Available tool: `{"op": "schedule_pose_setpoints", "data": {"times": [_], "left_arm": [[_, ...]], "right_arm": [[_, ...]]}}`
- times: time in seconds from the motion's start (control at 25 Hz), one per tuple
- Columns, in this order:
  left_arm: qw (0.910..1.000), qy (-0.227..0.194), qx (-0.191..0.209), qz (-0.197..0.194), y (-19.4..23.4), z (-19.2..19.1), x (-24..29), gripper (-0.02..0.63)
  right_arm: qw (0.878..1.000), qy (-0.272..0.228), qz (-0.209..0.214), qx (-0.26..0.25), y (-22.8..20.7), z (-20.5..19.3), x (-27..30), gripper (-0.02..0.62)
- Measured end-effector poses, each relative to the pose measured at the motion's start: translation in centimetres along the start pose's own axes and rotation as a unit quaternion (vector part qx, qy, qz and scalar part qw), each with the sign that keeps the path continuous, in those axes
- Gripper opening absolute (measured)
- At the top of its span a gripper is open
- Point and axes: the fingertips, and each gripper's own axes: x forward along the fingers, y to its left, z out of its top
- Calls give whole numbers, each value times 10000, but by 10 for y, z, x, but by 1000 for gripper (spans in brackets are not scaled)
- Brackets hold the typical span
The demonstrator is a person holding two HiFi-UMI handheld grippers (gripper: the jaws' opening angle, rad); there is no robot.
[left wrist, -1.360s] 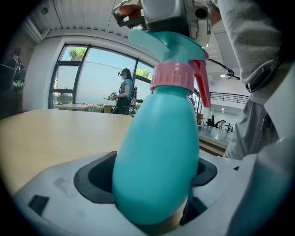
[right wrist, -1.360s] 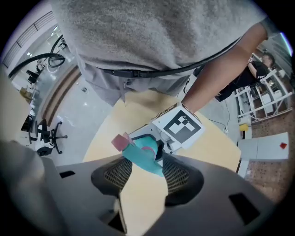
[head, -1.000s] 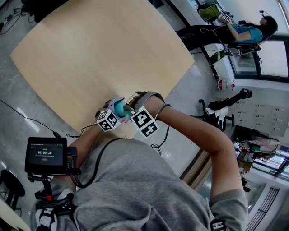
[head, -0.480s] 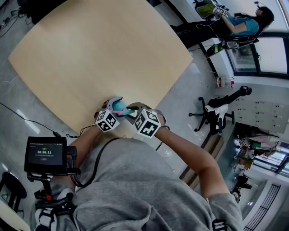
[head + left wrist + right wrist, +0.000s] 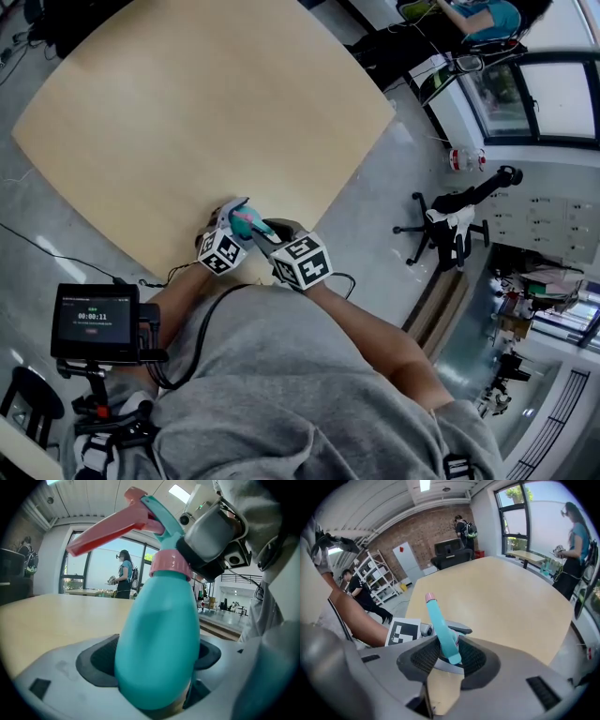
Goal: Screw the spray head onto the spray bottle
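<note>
My left gripper [image 5: 157, 660] held the teal spray bottle [image 5: 157, 634] by its belly, jaws set wide and both pads pressed on it. The bottle stood upright at the near edge of the table [image 5: 187, 112], close to a corner. My right gripper [image 5: 449, 654] came in from above with narrow jaws pinched on the spray head [image 5: 157, 515]. The head's pink collar [image 5: 171, 564] sat on the bottle's neck, and its pink trigger pointed out over the tabletop. I could not tell how far the collar was threaded on. Beyond my grippers the pale wood ran bare to its far edges. Grey floor lay past the table's right edge, with an office chair [image 5: 450, 230] well apart.
</note>
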Motion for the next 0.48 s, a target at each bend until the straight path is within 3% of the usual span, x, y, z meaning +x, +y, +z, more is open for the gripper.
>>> {"op": "schedule_pose_setpoints", "data": {"times": [0.08, 0.32, 0.48], "left_arm": [[10000, 5, -4, -15, 0, 0, 1, 411], [10000, 27, 14, -95, -1, 2, 3, 411], [9999, 36, 23, -129, -1, 4, 5, 411]], "right_arm": [[9999, 24, 61, -132, 1, 1, -1, 121], [9901, 389, 86, -1346, 4, 3, -1, 121], [9694, 494, -23, -2406, 5, 12, -8, 121]]}}
